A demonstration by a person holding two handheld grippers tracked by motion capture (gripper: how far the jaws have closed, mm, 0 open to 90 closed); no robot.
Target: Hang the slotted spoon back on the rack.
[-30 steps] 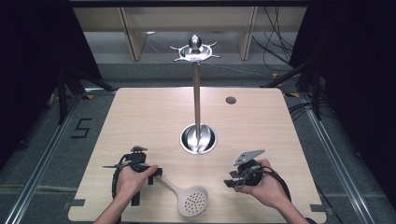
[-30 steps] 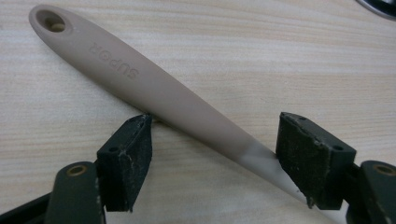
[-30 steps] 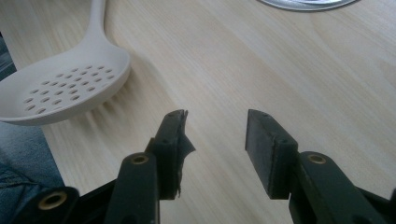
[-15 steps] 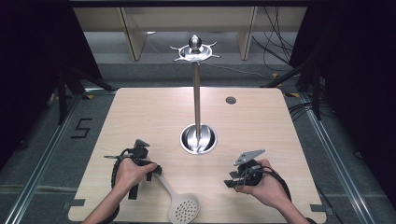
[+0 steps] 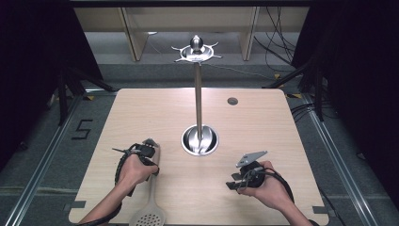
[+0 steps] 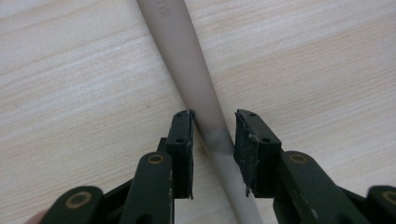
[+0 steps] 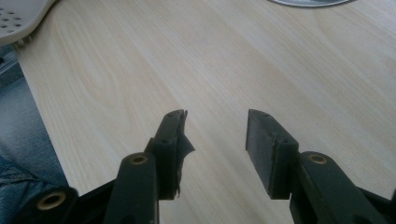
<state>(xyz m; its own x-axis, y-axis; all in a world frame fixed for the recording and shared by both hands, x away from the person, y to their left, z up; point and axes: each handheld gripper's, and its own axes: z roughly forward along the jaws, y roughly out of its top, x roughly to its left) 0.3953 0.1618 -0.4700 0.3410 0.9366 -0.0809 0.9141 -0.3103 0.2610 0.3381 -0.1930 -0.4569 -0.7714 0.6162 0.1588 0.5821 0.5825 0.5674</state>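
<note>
Left gripper (image 6: 212, 135) is set over the pale handle (image 6: 187, 70) of a slotted spoon (image 5: 149, 207); its jaws have just been closing, and the handle is between them. The left pad looks to be touching the handle, a thin gap is seen at the right pad, so no firm grip is judged yet.

Spoon is lying flat on the table (image 5: 282, 141), at the near left; handle runs far-near, perforated head (image 5: 147, 218) at the near edge, partly over it.

Right gripper (image 7: 215, 140) is held wide open over bare wood at the near right, nothing between its jaws.

Tall metal stand (image 5: 198, 94) is placed mid-table, round base (image 5: 200, 140), hooks on top (image 5: 196, 51).

Risks, as judged:
- handle is round and smooth, crossed at a slant by the jaws; it could be rolled or squeezed out sideways as they close
- grip is taken far from the head; the head's weight could swing the spoon down when lifted
- head near the table edge could be pushed off if the handle is nudged
- stand could be knocked on the way to the hooks
</note>
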